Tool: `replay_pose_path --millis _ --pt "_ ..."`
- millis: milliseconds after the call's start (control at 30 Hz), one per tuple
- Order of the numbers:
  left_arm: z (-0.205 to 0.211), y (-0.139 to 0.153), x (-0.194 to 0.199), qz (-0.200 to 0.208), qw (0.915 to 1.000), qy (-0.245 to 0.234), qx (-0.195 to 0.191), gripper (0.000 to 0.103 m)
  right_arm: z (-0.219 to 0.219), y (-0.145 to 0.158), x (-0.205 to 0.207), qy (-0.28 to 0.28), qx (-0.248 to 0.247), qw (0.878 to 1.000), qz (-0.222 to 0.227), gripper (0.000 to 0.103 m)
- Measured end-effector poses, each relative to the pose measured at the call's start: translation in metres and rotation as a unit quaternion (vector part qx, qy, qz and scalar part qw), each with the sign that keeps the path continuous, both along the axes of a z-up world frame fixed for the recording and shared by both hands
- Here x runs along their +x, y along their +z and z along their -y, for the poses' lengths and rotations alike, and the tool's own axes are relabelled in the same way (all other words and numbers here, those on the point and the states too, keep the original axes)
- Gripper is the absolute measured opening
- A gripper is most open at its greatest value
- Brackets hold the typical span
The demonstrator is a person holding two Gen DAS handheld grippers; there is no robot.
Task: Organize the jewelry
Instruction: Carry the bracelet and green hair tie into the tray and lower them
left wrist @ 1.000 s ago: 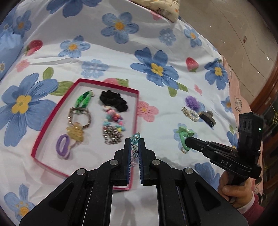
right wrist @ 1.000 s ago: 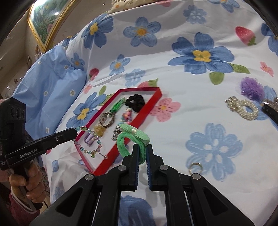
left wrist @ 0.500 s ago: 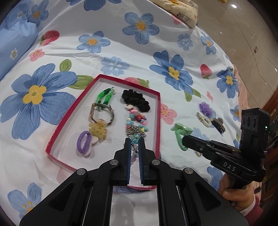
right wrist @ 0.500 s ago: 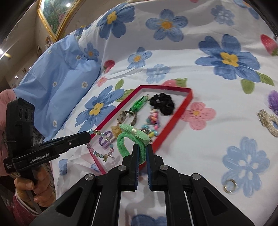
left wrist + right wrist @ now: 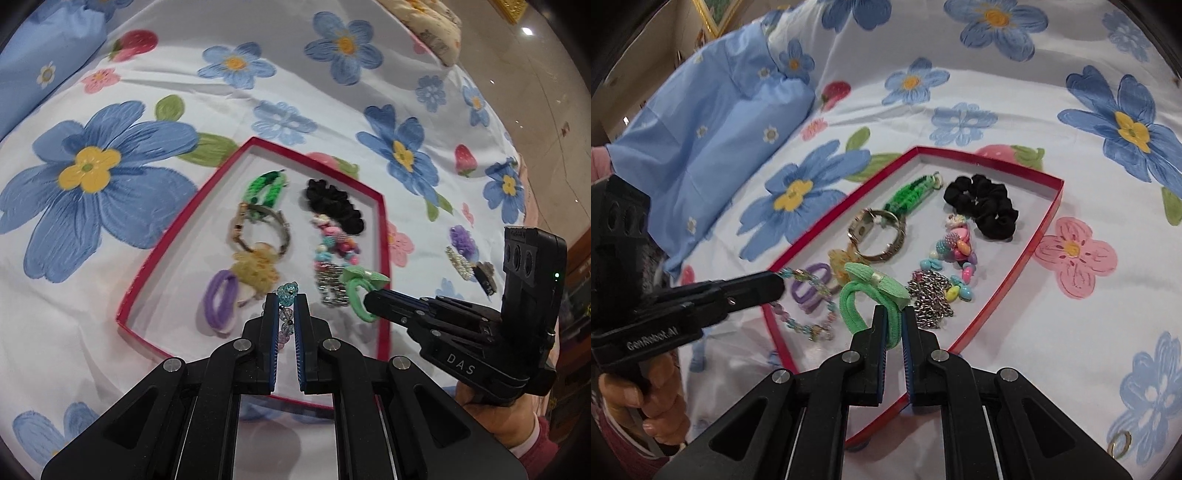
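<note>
Above the red tray point(image 5: 1051, 206), right gripper point(image 5: 894, 314) fingers clamp the soft green hair tie point(image 5: 871, 295); left gripper point(image 5: 287, 301) fingers pinch the fragile beaded bracelet point(image 5: 809, 325).

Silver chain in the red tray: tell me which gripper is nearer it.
Right. The right gripper, clamping the green hair tie, sits beside the silver chain; the left gripper, holding the beaded bracelet, is farther.

Scrunchie point(image 5: 982, 208), watch point(image 5: 881, 236), chain point(image 5: 932, 301) in tray point(image 5: 1039, 236) on bedsheet point(image 5: 997, 74).

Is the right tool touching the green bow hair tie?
Touching. The right wrist view shows the right tool shut on the green bow hair tie, band pinched between its fingers.
</note>
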State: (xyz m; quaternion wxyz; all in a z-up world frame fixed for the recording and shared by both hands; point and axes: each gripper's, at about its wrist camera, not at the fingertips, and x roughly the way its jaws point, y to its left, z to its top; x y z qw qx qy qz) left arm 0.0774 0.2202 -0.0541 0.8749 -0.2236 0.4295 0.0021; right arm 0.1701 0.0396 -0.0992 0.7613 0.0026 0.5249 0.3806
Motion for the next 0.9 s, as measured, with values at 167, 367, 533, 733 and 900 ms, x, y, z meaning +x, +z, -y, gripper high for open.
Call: replay_pose_path --millis 167,367,533,733,900 --pt "-0.011 -0.015 0.005 -0.015 0.9998 0.015 0.005 0.007 -0.006 -0.016 0.007 0.001 -0.021 1.0 -0.011 0.008" --pt "-0.016 -0.029 0.012 -0.031 0.9993 0.022 0.003 0.007 -0.013 -0.023 0.009 0.011 -0.04 0.999 -0.012 0.008" --pt "-0.014 -0.035 0.016 -0.042 0.9988 0.022 0.01 0.007 -0.018 -0.025 0.011 0.022 -0.052 0.998 -0.011 0.01" --pt "-0.014 -0.036 0.017 -0.047 0.9986 0.023 0.007 0.007 -0.02 -0.025 0.013 0.035 -0.061 0.997 -0.013 0.011" --pt "-0.014 -0.036 0.015 -0.049 0.9985 0.022 0.006 0.007 -0.021 -0.025 0.013 0.035 -0.058 0.998 -0.016 0.013"
